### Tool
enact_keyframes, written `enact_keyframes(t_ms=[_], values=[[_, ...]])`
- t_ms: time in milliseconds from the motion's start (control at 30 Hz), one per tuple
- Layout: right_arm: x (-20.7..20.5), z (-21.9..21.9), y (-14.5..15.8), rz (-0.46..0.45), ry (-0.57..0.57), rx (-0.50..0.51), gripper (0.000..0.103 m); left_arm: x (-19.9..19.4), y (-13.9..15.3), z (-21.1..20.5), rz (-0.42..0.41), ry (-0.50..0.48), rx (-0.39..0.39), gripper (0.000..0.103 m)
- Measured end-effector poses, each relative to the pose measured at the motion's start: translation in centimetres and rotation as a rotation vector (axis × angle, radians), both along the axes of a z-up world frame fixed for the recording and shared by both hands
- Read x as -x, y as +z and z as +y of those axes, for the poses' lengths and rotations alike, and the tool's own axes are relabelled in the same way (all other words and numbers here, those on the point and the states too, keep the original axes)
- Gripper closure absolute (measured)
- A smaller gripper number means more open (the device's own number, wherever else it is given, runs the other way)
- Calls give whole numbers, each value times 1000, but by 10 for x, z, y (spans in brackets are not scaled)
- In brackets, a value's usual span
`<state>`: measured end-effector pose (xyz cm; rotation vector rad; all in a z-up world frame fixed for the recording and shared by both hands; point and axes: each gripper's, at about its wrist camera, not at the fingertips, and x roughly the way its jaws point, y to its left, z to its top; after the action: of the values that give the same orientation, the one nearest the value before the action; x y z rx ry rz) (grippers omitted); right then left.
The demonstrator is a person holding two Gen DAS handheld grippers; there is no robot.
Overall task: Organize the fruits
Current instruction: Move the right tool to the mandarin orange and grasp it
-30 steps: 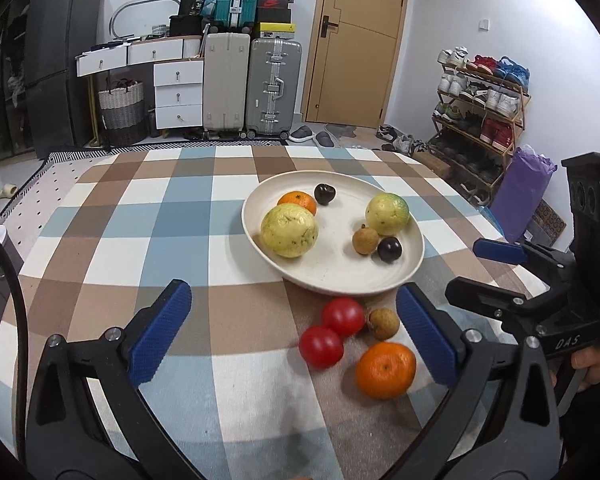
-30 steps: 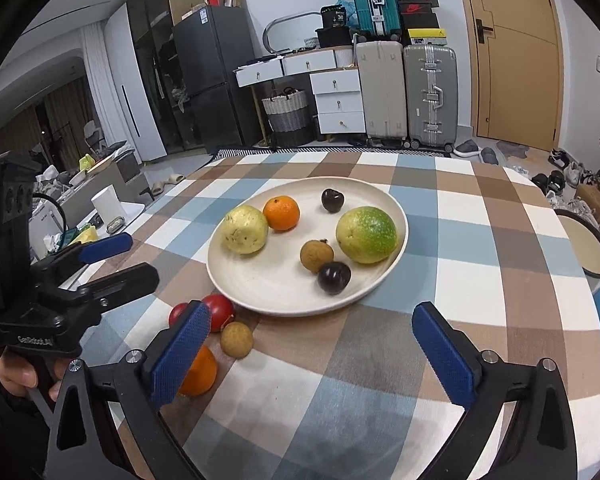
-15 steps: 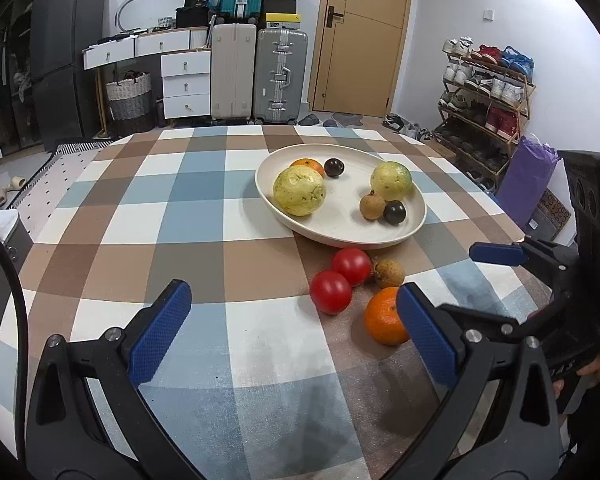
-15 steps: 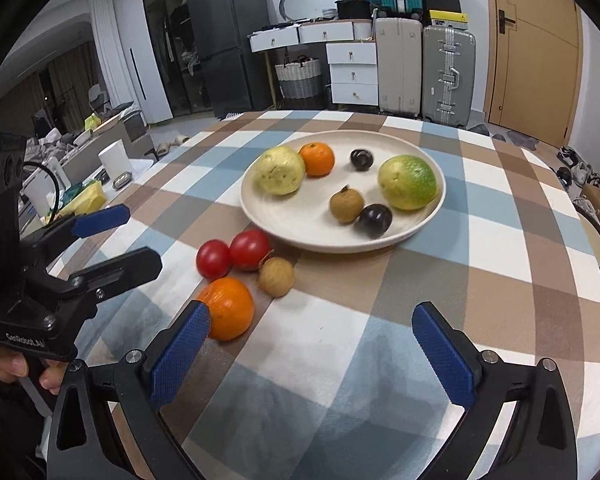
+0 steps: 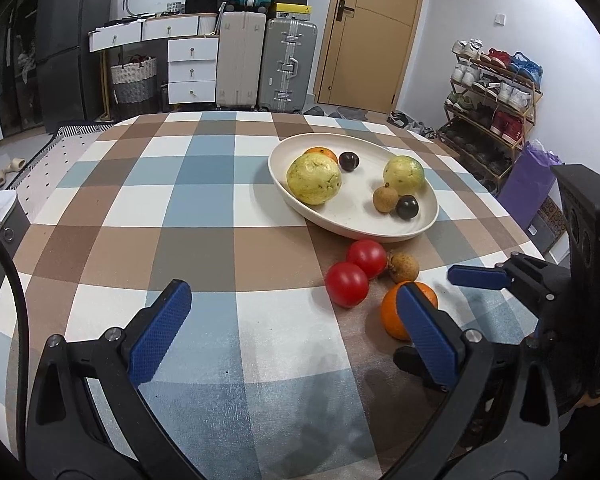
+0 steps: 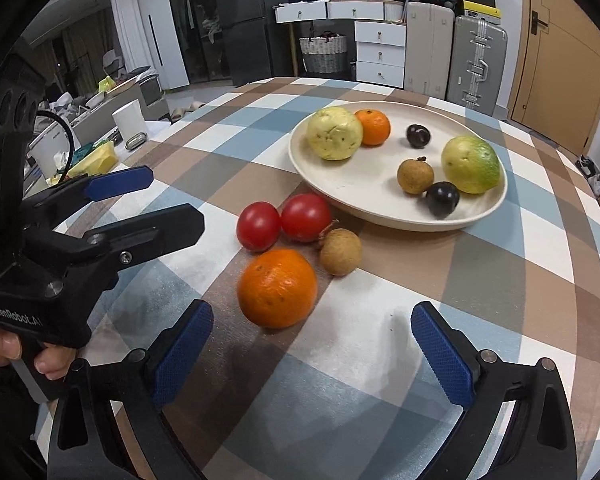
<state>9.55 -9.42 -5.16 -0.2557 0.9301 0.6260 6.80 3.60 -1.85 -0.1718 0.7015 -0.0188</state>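
Fruits still off the plate (image 6: 396,216), an orange (image 6: 277,288), two tomatoes (image 6: 306,217) and a longan (image 6: 340,251), sat beside its rim while your right gripper (image 6: 312,354) hung spread before the orange, your left gripper (image 5: 296,336) spread too, so closing in on that orange looked next.

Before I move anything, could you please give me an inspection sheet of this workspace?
Surface: checked tablecloth, flat and dry-looking.
Job's things: plate holds two guavas, an orange, a longan and two dark plums. On the cloth beside it: loose orange, two tomatoes, loose longan.
Clutter: nothing seen on the cloth.
Grippers: right gripper open, the loose orange just ahead of its fingers; left gripper open, holding nothing.
Cables: a black cable loops near the left gripper's body.
Surroundings: suitcases, drawers, shoe rack, closed door.
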Motion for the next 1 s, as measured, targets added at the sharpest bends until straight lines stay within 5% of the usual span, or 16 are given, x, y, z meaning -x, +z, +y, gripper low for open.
enact_keyframes(t_ms=[200, 633, 1000], values=[[1, 12, -5, 22, 34, 23, 18, 0, 0, 4, -5, 10, 16, 1], [3, 15, -6, 7, 49, 58, 21, -1, -2, 7, 2, 15, 36, 1], [3, 14, -1, -4, 49, 21, 58, -2, -3, 7, 9, 16, 31, 1]])
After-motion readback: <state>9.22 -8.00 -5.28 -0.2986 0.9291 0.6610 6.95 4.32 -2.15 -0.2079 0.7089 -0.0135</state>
